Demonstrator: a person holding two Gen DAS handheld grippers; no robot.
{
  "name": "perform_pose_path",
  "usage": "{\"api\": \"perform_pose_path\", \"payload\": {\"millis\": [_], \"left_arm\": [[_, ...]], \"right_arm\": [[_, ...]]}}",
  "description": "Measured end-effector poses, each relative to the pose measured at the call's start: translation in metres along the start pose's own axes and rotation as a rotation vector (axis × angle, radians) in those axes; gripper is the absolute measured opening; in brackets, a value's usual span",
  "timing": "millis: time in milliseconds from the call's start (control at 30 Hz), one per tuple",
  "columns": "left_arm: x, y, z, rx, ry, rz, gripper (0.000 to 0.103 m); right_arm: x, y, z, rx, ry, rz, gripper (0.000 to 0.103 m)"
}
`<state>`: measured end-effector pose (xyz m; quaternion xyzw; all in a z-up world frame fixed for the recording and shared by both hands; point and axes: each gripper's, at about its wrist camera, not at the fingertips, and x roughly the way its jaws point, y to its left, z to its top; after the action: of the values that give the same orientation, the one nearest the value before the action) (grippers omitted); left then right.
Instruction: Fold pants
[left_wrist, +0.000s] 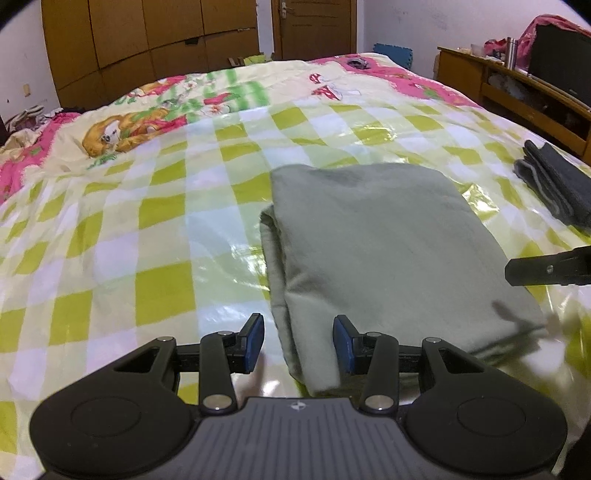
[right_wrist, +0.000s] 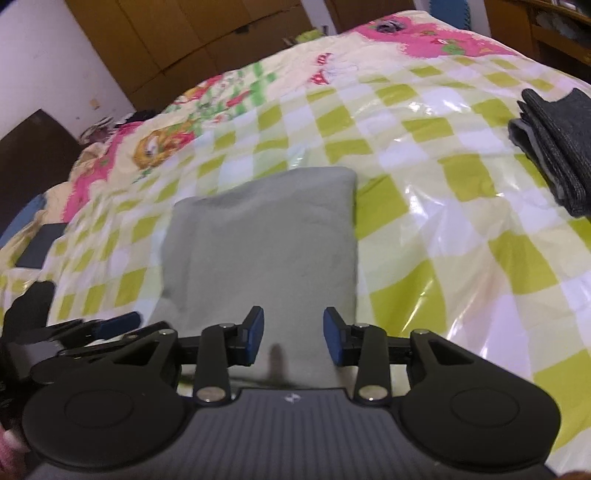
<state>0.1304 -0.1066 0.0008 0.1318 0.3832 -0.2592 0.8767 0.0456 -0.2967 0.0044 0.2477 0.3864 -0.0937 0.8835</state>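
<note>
Blue rubber pads line both sets of tongs, and both stand parted with nothing between them: the left gripper (left_wrist: 298, 341) hangs over the near left corner of the pants (left_wrist: 388, 243), the right gripper (right_wrist: 293, 338) over their near edge at lower centre of its view. The grey-green pants lie as a compact folded rectangle on the glossy checked bedcover (left_wrist: 147, 206), so the folding looks about finished, and I'd guess the tongs hover only to check or tidy. A dark folded garment (left_wrist: 554, 184) sits apart at the right edge.
</note>
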Motion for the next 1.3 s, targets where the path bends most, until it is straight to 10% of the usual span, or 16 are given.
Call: {"api": "perform_pose_path", "payload": {"millis": [733, 1300], "left_arm": [[0.057, 0.020, 0.026, -0.058, 0.047, -0.121, 0.061], [0.059, 0.034, 0.022, -0.071, 0.048, -0.152, 0.070]], "right_arm": [[0.052, -0.039, 0.019, 0.037, 0.008, 0.050, 0.045], [0.069, -0.066, 0.022, 0.078, 0.071, 0.300, 0.047]]}}
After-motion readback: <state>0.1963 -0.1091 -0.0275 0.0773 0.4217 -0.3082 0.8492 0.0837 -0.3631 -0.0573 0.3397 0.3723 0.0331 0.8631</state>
